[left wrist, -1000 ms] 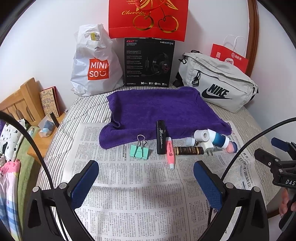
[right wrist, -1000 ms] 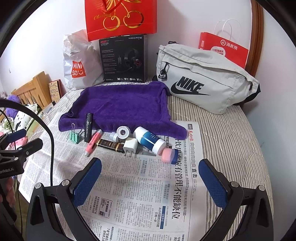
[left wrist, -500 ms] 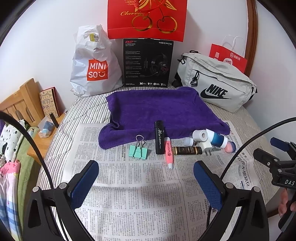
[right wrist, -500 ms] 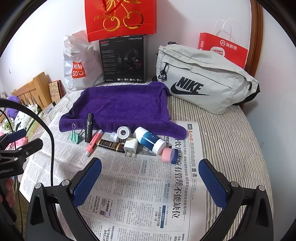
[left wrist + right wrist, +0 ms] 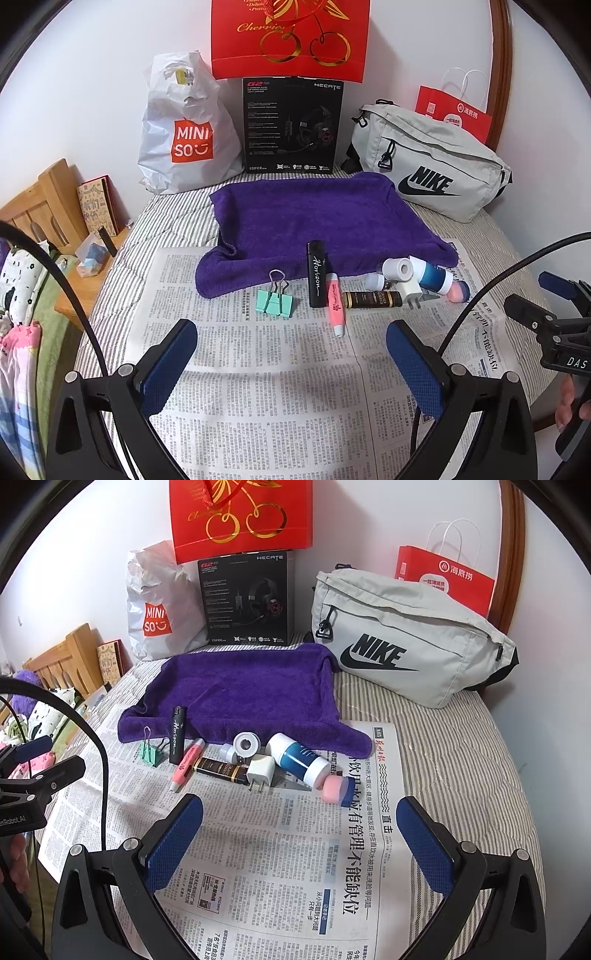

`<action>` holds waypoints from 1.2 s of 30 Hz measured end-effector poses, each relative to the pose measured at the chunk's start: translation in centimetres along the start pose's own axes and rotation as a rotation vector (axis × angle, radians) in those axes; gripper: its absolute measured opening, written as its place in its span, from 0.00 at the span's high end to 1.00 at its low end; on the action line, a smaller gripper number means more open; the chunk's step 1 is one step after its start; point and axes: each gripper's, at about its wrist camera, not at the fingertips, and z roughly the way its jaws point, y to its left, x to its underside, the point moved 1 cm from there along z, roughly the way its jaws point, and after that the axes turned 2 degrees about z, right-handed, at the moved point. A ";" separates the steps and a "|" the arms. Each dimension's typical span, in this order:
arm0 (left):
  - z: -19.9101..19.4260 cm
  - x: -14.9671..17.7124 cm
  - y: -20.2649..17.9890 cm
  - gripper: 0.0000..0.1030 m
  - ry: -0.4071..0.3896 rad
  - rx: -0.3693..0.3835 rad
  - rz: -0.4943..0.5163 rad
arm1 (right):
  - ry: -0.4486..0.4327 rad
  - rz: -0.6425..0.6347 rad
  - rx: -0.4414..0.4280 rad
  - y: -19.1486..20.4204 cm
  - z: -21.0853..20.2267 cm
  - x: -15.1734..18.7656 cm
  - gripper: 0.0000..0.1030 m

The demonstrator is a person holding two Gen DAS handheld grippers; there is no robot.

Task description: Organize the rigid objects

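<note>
both jaws wide apart, holding nothing, hovering over the newspaper point(image 5: 258, 369). binder clip point(image 5: 275, 301), black horizon tube point(image 5: 317, 275), pink highlighter point(image 5: 335, 308), brown tube point(image 5: 371, 299), charger plug point(image 5: 260, 770) clustered along the purple towel point(image 5: 314, 214) edge. best begun at the isolated clip, approached squarely.

- Purple towel point(image 5: 317, 218): soft, fuzzy cloth.
- Newspaper point(image 5: 295, 849): thin matt paper, creased.
- Binder clip point(image 5: 275, 302): mint painted body, shiny wire handles.
- Black tube point(image 5: 317, 275): smooth, glossy plastic.
- Waist bag point(image 5: 406, 638): matt grey fabric.
- Headboard point(image 5: 33, 206): varnished wood.
</note>
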 end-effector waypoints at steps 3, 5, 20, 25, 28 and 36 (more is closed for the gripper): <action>0.1 -0.3 -0.1 0.00 0.003 0.001 0.008 | -0.002 0.002 0.004 0.0 0.0 0.0 0.00; 0.3 -0.5 -0.1 0.00 0.007 -0.007 0.012 | 0.001 0.006 -0.001 -0.1 0.1 0.0 0.00; 2.9 -0.1 0.2 0.00 0.070 0.050 -0.003 | 0.024 0.002 -0.004 -0.8 1.6 -0.4 0.00; 5.0 0.5 0.7 0.00 0.090 0.024 0.003 | 0.040 -0.006 0.009 -1.1 2.5 -0.1 0.00; 6.6 0.5 1.6 0.00 0.091 -0.002 -0.014 | 0.057 -0.013 0.026 -1.2 3.3 0.1 0.00; 11.8 0.2 3.6 0.01 0.132 0.003 -0.047 | 0.116 -0.005 0.028 -1.6 5.6 1.0 0.00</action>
